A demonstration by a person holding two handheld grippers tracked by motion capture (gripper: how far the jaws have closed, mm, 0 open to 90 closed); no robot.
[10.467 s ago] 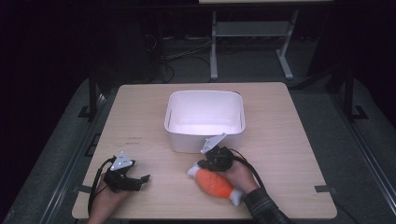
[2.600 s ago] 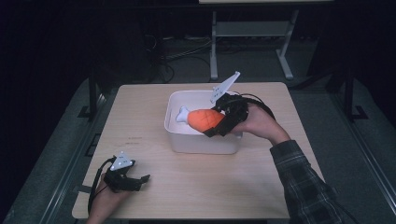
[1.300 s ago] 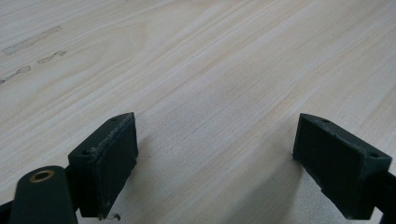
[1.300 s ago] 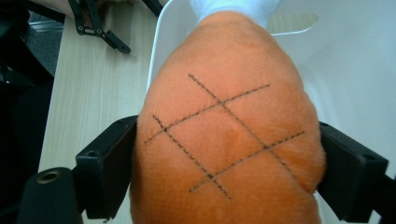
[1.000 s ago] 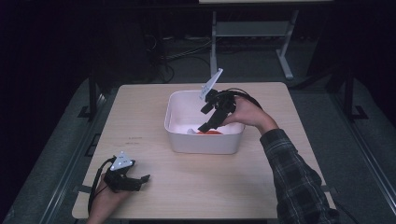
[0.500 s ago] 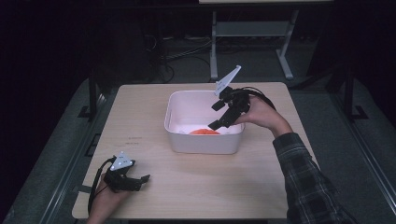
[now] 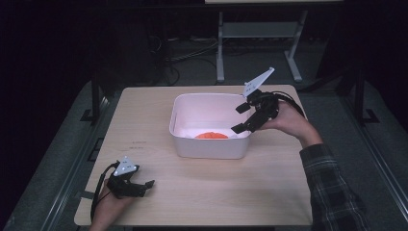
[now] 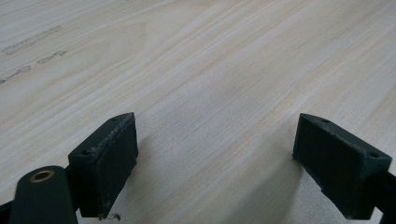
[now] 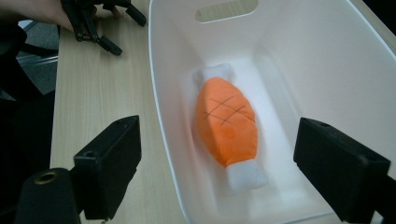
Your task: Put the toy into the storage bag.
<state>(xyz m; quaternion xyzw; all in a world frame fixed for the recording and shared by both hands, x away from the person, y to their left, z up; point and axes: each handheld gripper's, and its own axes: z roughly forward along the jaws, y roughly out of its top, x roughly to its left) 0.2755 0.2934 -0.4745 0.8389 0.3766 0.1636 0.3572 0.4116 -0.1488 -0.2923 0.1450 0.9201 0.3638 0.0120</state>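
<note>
Right gripper [image 7: 244, 118]: I hold it above the right rim of the bin, jaws spread wide and empty, black flat pads angled down toward the inside.
Left gripper [image 7: 142, 186]: mine too, resting near the front left corner of the table, jaws apart with bare wood between them.
Plush toy [image 9: 227, 123]: an orange stuffed piece shaped like meat on a bone, lying flat on the bin's floor, lengthwise, free of both grippers.
Handling: I judge it light, soft and squashy, not fragile; the fleece should not slip between the pads.
Where to grip: across the plump orange middle, where the jaws can sink in; the white knobbed ends look too small and floppy.
Toy surface: fuzzy fabric, stitched dark crosshatch lines on top, white rounded ends.
Bin [image 7: 180, 103]: white plastic, smooth and stiff, rounded corners, a slot handle in the end wall; it stands around the table's middle, toward the far edge.
Table [image 7: 144, 120]: pale wood-grain top, matte.
</note>
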